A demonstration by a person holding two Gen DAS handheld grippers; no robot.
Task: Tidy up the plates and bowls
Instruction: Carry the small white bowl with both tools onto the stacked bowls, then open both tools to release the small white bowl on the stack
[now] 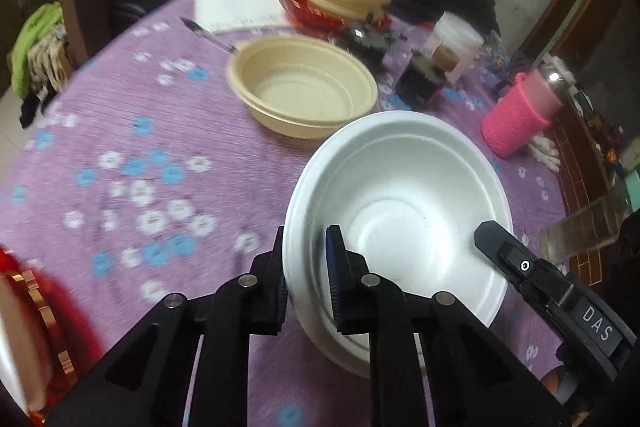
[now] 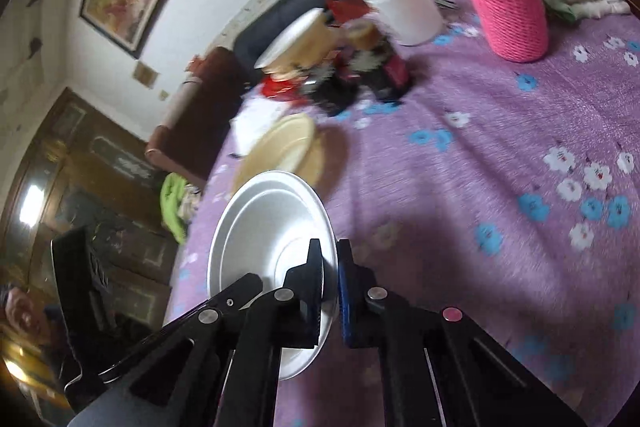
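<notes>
I am reading only one piece of text: white letters "DAS" on the black body of the right gripper [image 1: 520, 255], which is showing at the lower right of my left wrist view. The sheet of paper [image 1: 236, 5] on the tabletop is carrying marks too blurred to read.

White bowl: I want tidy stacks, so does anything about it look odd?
Yes. The white bowl is off the table and tilted, pinched at opposite rims by the left hand-held gripper and right hand-held gripper.
</notes>
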